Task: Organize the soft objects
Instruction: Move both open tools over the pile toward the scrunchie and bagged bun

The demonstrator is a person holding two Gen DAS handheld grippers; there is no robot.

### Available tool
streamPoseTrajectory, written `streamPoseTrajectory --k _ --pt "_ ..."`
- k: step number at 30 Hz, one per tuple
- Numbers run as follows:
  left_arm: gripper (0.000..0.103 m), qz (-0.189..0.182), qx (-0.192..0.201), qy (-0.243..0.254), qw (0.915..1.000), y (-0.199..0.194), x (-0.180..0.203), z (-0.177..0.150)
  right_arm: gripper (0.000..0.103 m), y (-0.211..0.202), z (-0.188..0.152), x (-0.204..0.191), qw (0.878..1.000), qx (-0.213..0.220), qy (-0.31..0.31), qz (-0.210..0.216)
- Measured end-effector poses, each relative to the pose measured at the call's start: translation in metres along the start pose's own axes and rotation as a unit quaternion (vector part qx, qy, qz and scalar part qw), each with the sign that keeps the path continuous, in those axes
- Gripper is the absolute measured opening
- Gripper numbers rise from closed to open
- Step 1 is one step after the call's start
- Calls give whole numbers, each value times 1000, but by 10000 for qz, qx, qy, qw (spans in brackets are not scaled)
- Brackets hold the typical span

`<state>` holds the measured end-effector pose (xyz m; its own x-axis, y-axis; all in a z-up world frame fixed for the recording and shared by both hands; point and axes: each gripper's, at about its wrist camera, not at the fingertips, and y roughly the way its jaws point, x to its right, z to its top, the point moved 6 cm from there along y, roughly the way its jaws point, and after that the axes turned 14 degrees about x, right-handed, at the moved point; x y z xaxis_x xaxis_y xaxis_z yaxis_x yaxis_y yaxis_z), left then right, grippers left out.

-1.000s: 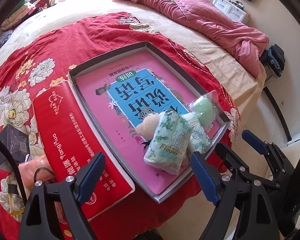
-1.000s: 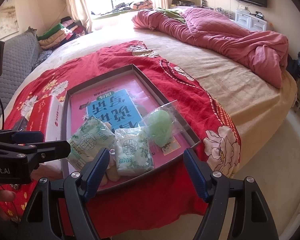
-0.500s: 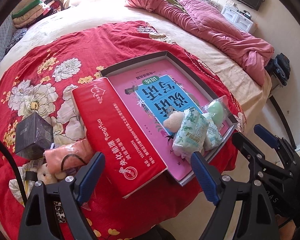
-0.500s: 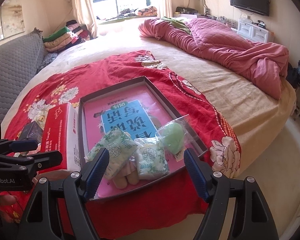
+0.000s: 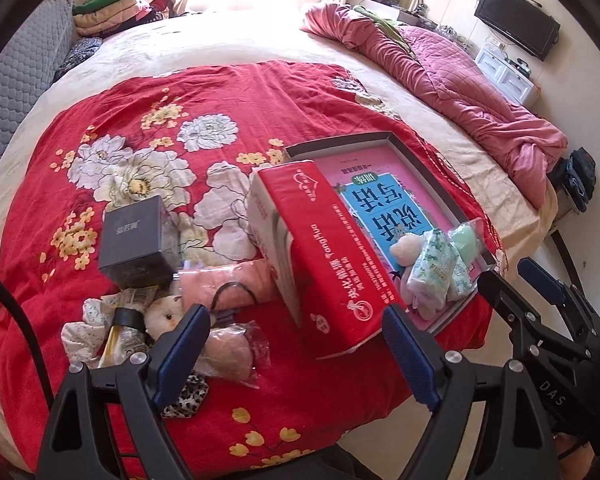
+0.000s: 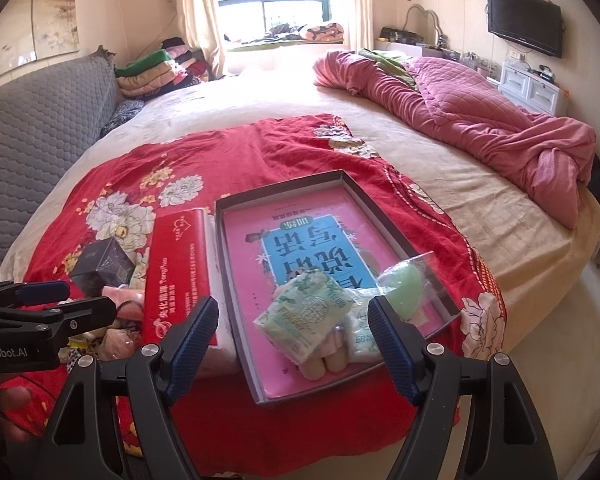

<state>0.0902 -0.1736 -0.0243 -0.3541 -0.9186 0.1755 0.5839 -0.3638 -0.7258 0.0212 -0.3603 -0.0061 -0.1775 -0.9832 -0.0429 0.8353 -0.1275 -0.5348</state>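
A shallow grey tray (image 5: 380,138) (image 6: 284,188) lies on the red floral cover, lined with a pink and blue book. At its near end sit two green-flowered tissue packs (image 5: 428,276) (image 6: 304,316), a cream plush toy (image 5: 406,250) (image 6: 324,364) and a green sponge in a clear bag (image 5: 466,240) (image 6: 404,284). Left of the red tissue box (image 5: 332,256) (image 6: 176,268) is a heap: pink cloth (image 5: 228,284), bagged pink puff (image 5: 228,348), small plush (image 5: 166,316). My left gripper (image 5: 296,316) hangs open above the heap and box. My right gripper (image 6: 292,308) is open above the tray's near end.
A dark grey box (image 5: 134,236) (image 6: 102,262) stands beside the heap. A crumpled pink quilt (image 6: 480,120) lies at the far right of the bed, and folded clothes (image 6: 156,68) sit by the window. The bed edge and floor are just below both grippers.
Both grippers have drawn back and up from the tray. The left one swung left, bringing the heap of soft things and the dark box into view. Neither has closed.
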Motion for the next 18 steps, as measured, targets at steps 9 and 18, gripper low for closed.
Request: streamPoseTrajectory --k 9,18 --pt "87 231 37 -279 9993 -25 -53 -4 78 -2 7 -47 9994 14 -236 260" --pt "87 462 46 -678 9966 -43 -106 -7 78 -2 10 -73 9986 28 -384 363"
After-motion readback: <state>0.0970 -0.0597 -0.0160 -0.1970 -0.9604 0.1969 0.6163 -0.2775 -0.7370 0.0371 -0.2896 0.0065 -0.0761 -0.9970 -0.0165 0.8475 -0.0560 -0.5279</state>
